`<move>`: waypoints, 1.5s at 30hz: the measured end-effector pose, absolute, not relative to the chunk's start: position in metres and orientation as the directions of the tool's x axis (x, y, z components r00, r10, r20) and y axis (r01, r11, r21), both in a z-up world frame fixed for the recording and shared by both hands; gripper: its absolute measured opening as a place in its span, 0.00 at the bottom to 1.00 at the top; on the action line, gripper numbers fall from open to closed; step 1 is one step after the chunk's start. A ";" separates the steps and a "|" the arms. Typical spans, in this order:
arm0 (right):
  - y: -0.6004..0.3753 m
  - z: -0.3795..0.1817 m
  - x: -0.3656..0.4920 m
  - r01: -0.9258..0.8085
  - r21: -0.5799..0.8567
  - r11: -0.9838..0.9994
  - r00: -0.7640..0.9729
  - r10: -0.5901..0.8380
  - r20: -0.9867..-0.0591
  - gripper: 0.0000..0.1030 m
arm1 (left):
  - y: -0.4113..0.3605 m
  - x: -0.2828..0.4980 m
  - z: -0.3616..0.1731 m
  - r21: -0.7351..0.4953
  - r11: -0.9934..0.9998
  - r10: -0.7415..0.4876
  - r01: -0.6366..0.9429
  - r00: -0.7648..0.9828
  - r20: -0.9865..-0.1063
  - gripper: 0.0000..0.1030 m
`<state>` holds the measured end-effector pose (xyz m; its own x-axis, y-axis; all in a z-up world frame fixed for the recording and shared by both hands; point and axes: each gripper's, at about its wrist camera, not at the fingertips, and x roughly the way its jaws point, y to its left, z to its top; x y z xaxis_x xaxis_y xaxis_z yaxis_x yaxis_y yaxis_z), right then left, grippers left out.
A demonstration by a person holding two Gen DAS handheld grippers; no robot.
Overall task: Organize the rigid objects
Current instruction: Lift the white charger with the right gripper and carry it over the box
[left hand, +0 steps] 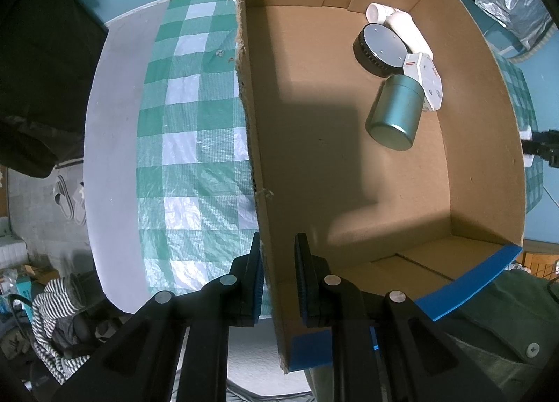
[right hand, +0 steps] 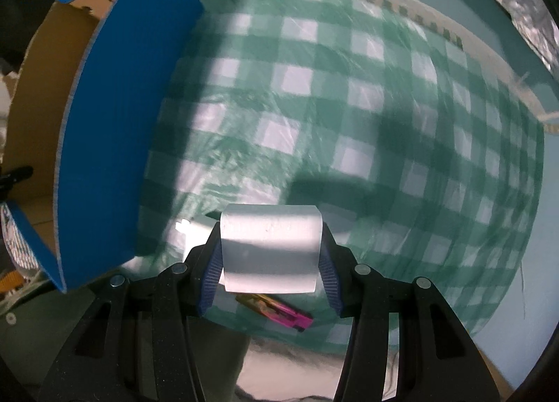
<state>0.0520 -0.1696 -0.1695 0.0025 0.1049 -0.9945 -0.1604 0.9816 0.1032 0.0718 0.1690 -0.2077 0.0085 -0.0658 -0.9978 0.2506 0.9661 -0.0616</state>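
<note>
Mid-transfer: right gripper [right hand: 270, 255] clamped on silver block [right hand: 270, 248], above bench [right hand: 384, 105]; left gripper [left hand: 277, 279] pinching box [left hand: 258, 157] wall. Next: carry left, over blue wall, lower inside, release.

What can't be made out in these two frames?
- Silver block, right wrist view: its lower part is hidden between the right gripper pads; its full shape is unclear.
- Pink item, same view: half covered by the block, blurred; type unclear.
- White pipe, left wrist view: partly behind the black disc.
- White carton: print too small to read.
- Box: near corner hidden by the left gripper.
</note>
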 end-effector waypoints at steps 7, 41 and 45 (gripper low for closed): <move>-0.152 -0.148 0.071 -0.252 0.110 0.962 0.033 0.122 -0.992 0.48 | 0.167 0.069 -0.207 -0.056 0.965 -0.062 0.255 0.013 -0.998 0.15; -0.012 -0.118 0.106 -0.657 0.098 0.747 0.057 0.179 -0.982 0.48 | 0.170 0.067 -0.201 -0.068 0.976 -0.076 0.207 0.034 -0.997 0.15; 0.004 -0.124 0.107 -0.700 0.087 0.709 0.047 0.167 -0.985 0.48 | 0.170 0.067 -0.202 -0.066 0.977 -0.074 0.203 0.033 -0.997 0.15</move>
<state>0.1067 0.0044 -0.1244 0.0473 0.1671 -0.9848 -0.6997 0.7091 0.0867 0.0670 0.1702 -0.2018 0.0329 -0.0744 -0.9967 0.2026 0.9770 -0.0663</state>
